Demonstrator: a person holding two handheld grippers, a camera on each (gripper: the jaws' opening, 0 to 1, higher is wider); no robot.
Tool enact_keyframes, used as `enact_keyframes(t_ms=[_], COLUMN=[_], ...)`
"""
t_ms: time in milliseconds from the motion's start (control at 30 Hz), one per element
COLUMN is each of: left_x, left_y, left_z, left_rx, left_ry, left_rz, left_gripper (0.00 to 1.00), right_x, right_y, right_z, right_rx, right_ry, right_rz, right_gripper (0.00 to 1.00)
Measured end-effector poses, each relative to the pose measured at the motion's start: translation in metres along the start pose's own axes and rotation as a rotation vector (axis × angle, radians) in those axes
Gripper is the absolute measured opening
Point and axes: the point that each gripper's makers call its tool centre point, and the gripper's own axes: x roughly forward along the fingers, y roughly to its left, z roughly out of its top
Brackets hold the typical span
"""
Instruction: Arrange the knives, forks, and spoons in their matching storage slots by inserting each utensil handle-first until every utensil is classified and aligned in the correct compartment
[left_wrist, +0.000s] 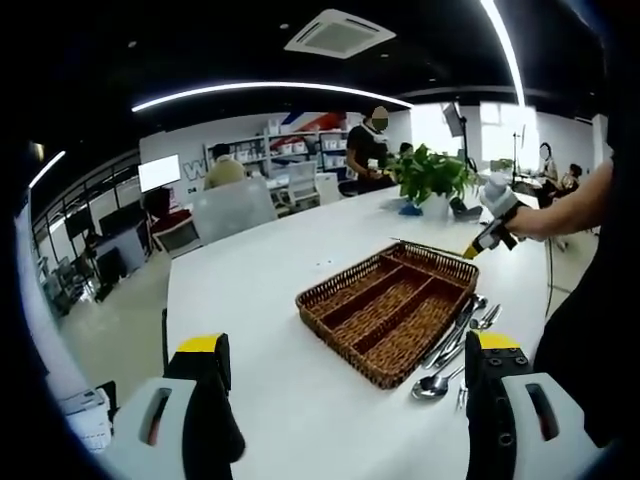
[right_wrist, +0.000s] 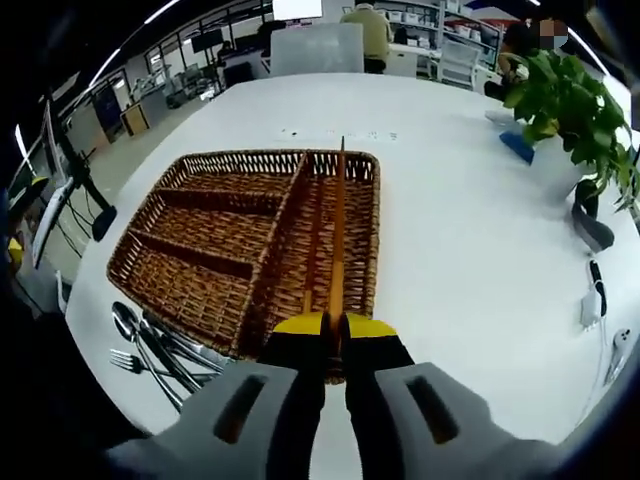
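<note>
**A:** What is on the table?

**B:** A long white table (left_wrist: 260, 290) carries a brown wicker tray (left_wrist: 390, 310) split into compartments: one long slot on one side, and shorter slots beside it; no cutlery lies in the parts of it that can be seen. Just beside the tray, on the bare tabletop, lies a loose heap of metal utensils (left_wrist: 455, 345); spoons and a fork can be made out, touching one another.

**A:** And the left gripper?

**B:** The left gripper (left_wrist: 345, 365) hangs above the table's near edge, jaws spread wide apart with nothing between them; the tray sits ahead of it.

**A:** The right one?

**B:** The right gripper (right_wrist: 334, 322) has its yellow-tipped jaws pressed together over the tray's near rim; a thin orange strip (right_wrist: 338, 230) runs out from between the tips along the long slot, though what it is I cannot tell. In the left gripper view, that gripper is raised beyond the tray in a person's hand (left_wrist: 528, 222).

**A:** Anything else?

**B:** A potted green plant (right_wrist: 570, 110) stands farther along the table; people sit at desks in the office behind.
</note>
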Motion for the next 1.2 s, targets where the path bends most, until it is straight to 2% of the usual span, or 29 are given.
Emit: enact_keyframes(t_ms=[467, 567, 700, 767, 1033, 1200], left_x=[-0.005, -0.006, -0.006, -0.007, -0.009, -0.006], left_y=[0.000, 0.002, 0.005, 0.007, 0.006, 0.001], left_z=[-0.004, -0.001, -0.002, -0.002, -0.009, -0.006], left_rx=[-0.009, -0.009, -0.004, -0.004, 0.025, 0.031], left_ry=[0.015, 0.008, 0.013, 0.014, 0.043, 0.046], left_rz=[0.011, 0.016, 0.021, 0.027, 0.031, 0.026], left_gripper=[1.00, 1.00, 1.00, 1.00, 1.00, 1.00], right_x=[0.011, 0.014, 0.018, 0.024, 0.030, 0.035], right_y=[0.000, 0.006, 0.008, 0.007, 0.009, 0.013], right_z=[-0.014, -0.020, -0.021, -0.026, -0.029, -0.034], right_rx=[-0.025, -0.028, -0.030, -0.020, -0.030, -0.018], right_ry=[0.077, 0.126, 0.148, 0.191, 0.231, 0.316], right_rz=[-0.012, -0.001, 0.007, 0.007, 0.027, 0.057], right_gripper=[0.03, 0.03, 0.03, 0.03, 0.03, 0.03])
